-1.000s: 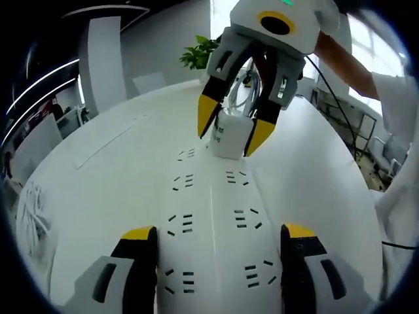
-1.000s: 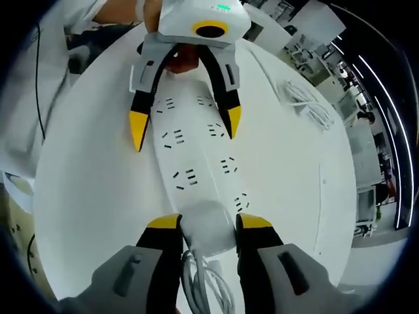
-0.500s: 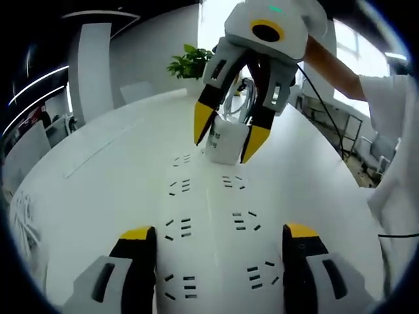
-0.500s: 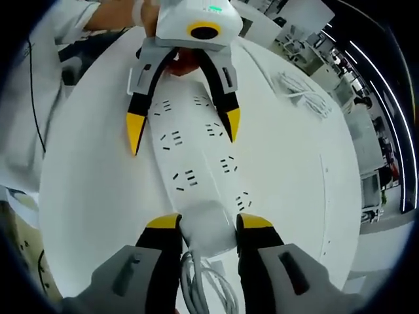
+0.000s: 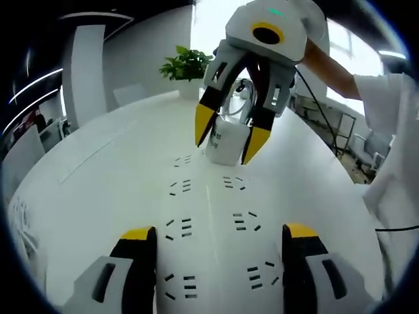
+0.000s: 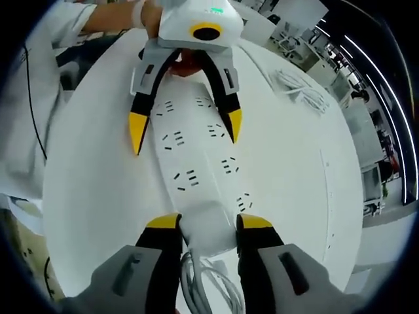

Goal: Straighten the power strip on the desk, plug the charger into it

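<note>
A long white power strip (image 5: pixel 211 222) (image 6: pixel 196 154) lies flat on the white desk (image 5: pixel 98 176) (image 6: pixel 294 183). My left gripper (image 5: pixel 217 237) (image 6: pixel 184 127) stands open, one jaw on each side of the strip's near end. At the other end a white charger (image 5: pixel 226 139) (image 6: pixel 206 229) with printed text stands on the strip. My right gripper (image 6: pixel 206 226) (image 5: pixel 228 137) is shut on the charger. The charger's white cable (image 6: pixel 206 291) loops back between the jaws. Whether its prongs are in a socket is hidden.
A loose bundle of white cable (image 6: pixel 301 95) (image 5: pixel 19 216) lies on the desk off to one side. A potted plant (image 5: pixel 186 64) stands past the desk's far edge. The person's sleeve and arm (image 5: pixel 347 69) (image 6: pixel 98 19) reach in behind the grippers.
</note>
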A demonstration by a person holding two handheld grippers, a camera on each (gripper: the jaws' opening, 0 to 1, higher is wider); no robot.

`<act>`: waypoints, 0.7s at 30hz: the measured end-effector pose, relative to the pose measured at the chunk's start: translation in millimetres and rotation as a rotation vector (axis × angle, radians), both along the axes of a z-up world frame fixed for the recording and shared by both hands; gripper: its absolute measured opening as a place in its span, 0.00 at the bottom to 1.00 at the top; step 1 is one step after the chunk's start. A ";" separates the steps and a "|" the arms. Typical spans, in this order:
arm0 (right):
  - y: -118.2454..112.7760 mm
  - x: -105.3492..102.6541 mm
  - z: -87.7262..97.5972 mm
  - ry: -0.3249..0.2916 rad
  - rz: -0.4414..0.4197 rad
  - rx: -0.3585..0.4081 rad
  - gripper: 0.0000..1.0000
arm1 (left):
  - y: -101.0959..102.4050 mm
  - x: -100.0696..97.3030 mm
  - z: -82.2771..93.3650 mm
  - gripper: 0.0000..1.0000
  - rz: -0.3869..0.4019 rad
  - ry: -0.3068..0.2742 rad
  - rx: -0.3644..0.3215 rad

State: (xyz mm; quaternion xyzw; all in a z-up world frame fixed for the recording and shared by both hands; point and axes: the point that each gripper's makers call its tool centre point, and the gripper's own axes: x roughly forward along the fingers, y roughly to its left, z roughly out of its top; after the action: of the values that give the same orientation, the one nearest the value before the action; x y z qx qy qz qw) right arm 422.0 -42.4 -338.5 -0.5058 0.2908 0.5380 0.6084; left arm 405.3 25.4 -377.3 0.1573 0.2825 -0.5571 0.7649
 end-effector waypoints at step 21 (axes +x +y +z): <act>-3.3 -12.5 -0.6 0.006 -0.013 0.014 0.30 | 0.8 -3.1 2.0 0.78 -0.068 -0.004 0.010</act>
State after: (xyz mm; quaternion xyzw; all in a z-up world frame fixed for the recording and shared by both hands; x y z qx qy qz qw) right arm 409.5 -45.7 -339.1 -0.4980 0.2919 0.5375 0.6147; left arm 402.2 26.2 -375.4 0.1718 0.2782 -0.5809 0.7454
